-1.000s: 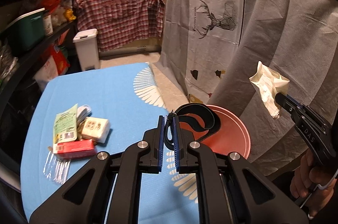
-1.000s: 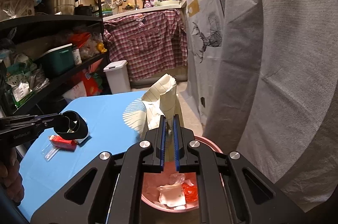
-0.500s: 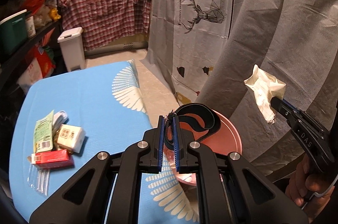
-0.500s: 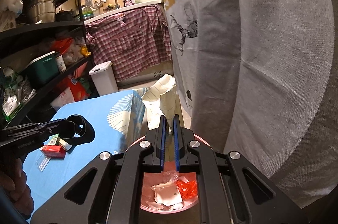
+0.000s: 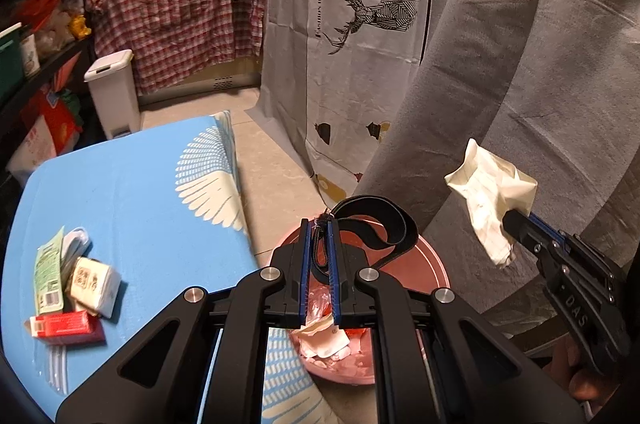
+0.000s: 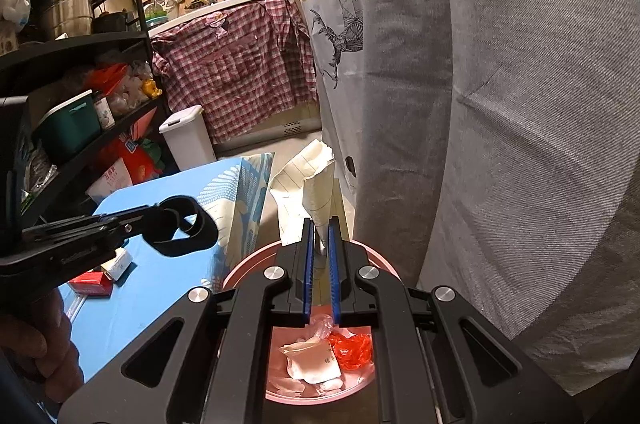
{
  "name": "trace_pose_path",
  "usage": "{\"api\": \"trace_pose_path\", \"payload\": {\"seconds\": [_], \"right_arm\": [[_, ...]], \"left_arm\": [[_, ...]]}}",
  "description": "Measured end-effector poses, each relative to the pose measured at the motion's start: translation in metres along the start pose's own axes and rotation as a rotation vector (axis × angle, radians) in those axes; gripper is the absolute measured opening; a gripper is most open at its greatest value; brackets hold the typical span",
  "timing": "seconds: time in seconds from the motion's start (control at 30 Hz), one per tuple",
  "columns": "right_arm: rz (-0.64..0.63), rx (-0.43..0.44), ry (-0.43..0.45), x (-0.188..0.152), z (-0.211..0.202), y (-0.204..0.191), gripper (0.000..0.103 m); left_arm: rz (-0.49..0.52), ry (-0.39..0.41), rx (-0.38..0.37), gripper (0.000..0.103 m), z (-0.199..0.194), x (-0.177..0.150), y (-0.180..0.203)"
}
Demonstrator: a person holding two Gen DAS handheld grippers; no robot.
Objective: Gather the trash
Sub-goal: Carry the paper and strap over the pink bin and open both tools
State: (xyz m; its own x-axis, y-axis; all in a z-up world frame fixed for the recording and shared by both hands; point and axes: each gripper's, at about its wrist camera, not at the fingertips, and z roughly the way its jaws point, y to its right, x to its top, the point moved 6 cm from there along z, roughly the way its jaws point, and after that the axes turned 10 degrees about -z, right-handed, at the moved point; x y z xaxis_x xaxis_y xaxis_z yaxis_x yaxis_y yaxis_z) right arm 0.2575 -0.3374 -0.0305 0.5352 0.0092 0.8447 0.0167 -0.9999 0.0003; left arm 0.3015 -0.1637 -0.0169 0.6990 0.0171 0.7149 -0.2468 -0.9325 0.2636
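- Now my left gripper [image 5: 320,224] pinches the black strap loop [image 5: 376,220] above the pink bin [image 5: 434,264].
- My right gripper [image 6: 320,224] pinches crumpled lined paper [image 6: 308,184] over that bin too.

A red-and-white plaid shirt [image 5: 176,12] hangs from the white counter edge [image 6: 224,9] at the back, with a small white plastic pedal bin [image 5: 114,86] standing on the pale tiled floor [image 5: 276,168] below and to its left. Beside the shirt hangs a white sheet printed with a black geometric deer [image 5: 372,4], next to a large grey fabric drape [image 6: 520,104]. Black metal shelving [image 6: 80,44] on the left carries steel pots [image 6: 66,6] and a green plastic box [image 6: 70,128].
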Motion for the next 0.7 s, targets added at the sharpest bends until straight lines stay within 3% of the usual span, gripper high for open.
{"api": "trace_pose_path", "payload": {"seconds": [0.4,0.5,0.53,0.57,0.7], "right_arm": [[0.000,-0.009,-0.013,0.001,0.013,0.002,0.011],[-0.001,-0.023,-0.030,0.000,0.019,0.002,0.034],[0.000,-0.030,-0.030,0.000,0.019,0.002,0.046],[0.000,-0.031,-0.028,0.000,0.020,0.002,0.047],[-0.004,-0.022,-0.029,0.000,0.021,0.001,0.047]], "left_arm": [[0.006,-0.034,-0.021,0.008,0.021,-0.002,0.003],[0.000,-0.058,-0.036,0.016,0.027,-0.004,0.003],[-0.005,-0.067,-0.039,0.024,0.029,-0.004,0.003],[-0.013,-0.070,-0.041,0.029,0.029,-0.005,0.002],[-0.024,-0.059,-0.041,0.029,0.023,-0.006,-0.003]]}}
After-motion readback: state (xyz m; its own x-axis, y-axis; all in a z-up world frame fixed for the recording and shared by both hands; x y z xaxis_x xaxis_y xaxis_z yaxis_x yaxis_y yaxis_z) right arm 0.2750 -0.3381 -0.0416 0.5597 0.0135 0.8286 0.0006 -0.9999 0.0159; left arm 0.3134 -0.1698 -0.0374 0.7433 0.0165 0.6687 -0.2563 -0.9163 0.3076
